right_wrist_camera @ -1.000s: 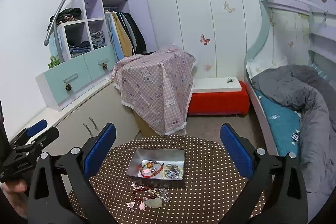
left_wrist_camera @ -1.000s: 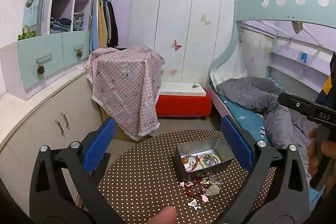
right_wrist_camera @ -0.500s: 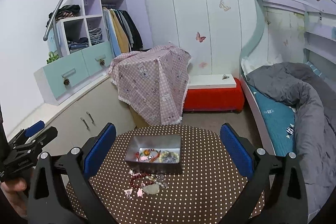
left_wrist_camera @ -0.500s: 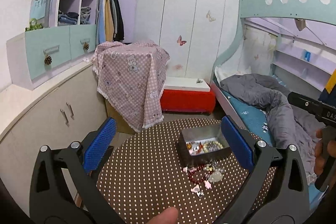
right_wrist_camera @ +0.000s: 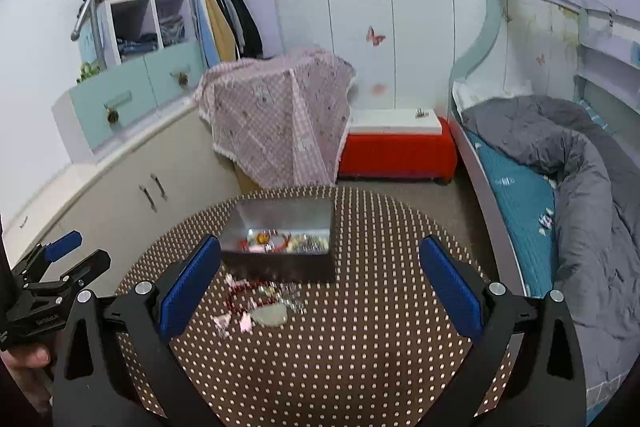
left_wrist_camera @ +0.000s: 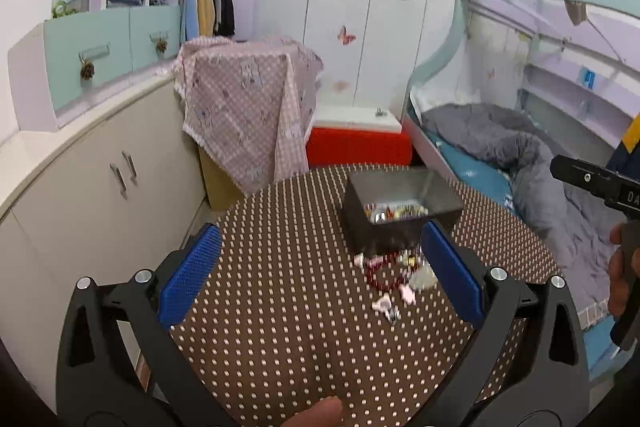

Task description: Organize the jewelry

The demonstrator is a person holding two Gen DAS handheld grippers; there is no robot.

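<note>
Left gripper (left_wrist_camera: 318, 273): jaws spread wide, nothing between the blue pads, held above the near half of the round polka-dot table (left_wrist_camera: 280, 307). Right gripper (right_wrist_camera: 320, 281): likewise wide apart and empty, over the table's near edge. Neither touches anything.

Past the pads, about mid-table, a loose heap of jewelry (right_wrist_camera: 258, 301): a red bead bracelet (right_wrist_camera: 236, 297), small pink charms (right_wrist_camera: 236, 323), a pale translucent pendant-like piece (right_wrist_camera: 271, 315), some silvery bits too blurred to name. The heap lies just in front of the metal tin (right_wrist_camera: 280, 263), toward the table's far edge; the tin already holds several beaded and metallic pieces.

Judgement: approach step, sorting partly done, loose pieces not yet picked. Next move calls for lowering one gripper onto a single piece, narrowing the jaws considerably, and pinching low against the cloth. Bracelet looks the easiest grip.

Beyond: covered furniture, red bench, wardrobe, bed.
</note>
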